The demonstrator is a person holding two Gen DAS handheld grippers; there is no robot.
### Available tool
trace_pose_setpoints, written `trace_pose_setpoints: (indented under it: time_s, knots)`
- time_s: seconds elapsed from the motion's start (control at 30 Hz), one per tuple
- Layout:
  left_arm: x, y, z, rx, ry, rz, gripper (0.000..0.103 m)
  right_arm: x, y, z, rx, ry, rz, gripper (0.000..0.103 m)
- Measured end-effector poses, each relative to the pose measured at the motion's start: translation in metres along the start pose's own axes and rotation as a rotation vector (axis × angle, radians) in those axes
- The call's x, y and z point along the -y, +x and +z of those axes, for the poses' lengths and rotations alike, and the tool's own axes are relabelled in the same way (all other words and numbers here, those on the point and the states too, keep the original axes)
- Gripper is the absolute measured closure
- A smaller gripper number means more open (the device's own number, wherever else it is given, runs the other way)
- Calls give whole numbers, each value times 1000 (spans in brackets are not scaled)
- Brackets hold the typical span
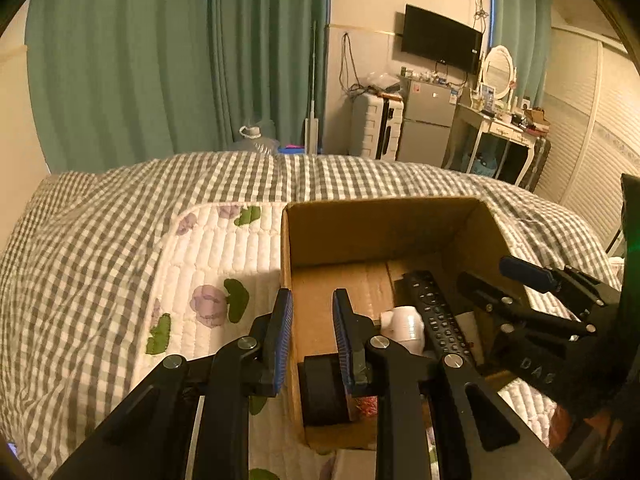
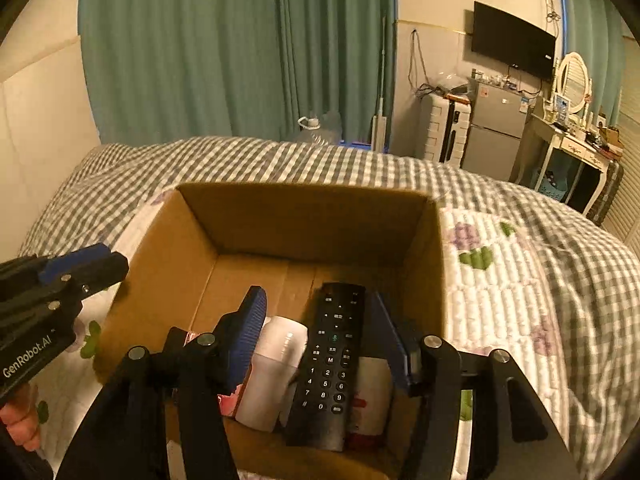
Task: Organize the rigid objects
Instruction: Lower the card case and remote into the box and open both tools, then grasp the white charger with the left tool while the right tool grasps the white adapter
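An open cardboard box [image 2: 256, 216] stands on the bed. Inside lie a black remote control [image 2: 330, 364], a white bottle [image 2: 276, 368], a red and white packet [image 2: 372, 392] and a black cylinder [image 1: 320, 388]. My right gripper [image 2: 320, 340] is open above the box, its fingers [image 2: 244, 340] on either side of the bottle and remote, holding nothing. My left gripper [image 1: 312, 340] straddles the box's left wall [image 1: 286, 264], one finger [image 1: 280, 340] outside and one inside; I cannot tell if it pinches the wall. The box [image 1: 380, 216], remote [image 1: 436, 312] and bottle [image 1: 404, 324] also show in the left wrist view.
The bed carries a grey checked quilt [image 1: 100, 220] and a white floral pad [image 1: 212, 264]. Green curtains [image 1: 160, 60], a suitcase [image 1: 376, 128], a small fridge [image 1: 428, 124], a wall TV [image 1: 440, 38] and a dressing table [image 1: 500, 128] stand behind.
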State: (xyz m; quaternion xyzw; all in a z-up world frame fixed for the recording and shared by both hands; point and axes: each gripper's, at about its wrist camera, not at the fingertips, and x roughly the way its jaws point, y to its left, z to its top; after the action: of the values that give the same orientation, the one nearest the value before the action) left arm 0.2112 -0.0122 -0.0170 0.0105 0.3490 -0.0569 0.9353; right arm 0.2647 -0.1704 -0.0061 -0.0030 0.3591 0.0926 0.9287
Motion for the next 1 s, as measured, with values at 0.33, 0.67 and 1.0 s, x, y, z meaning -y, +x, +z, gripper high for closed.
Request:
trace_pose_setpoints:
  time_s: [0.33,0.67,1.0]
  knots:
    - [10,-94,-7,94,3,7,32,-1,-106,5,64,-17,-47,22]
    - [-1,-128,-45,121,-24,91,18,-15,-169,-29,110,-43,-78,0]
    - [0,-93,-87,80,-31,97,18,-5,-129,-70,52,-41,-70,0]
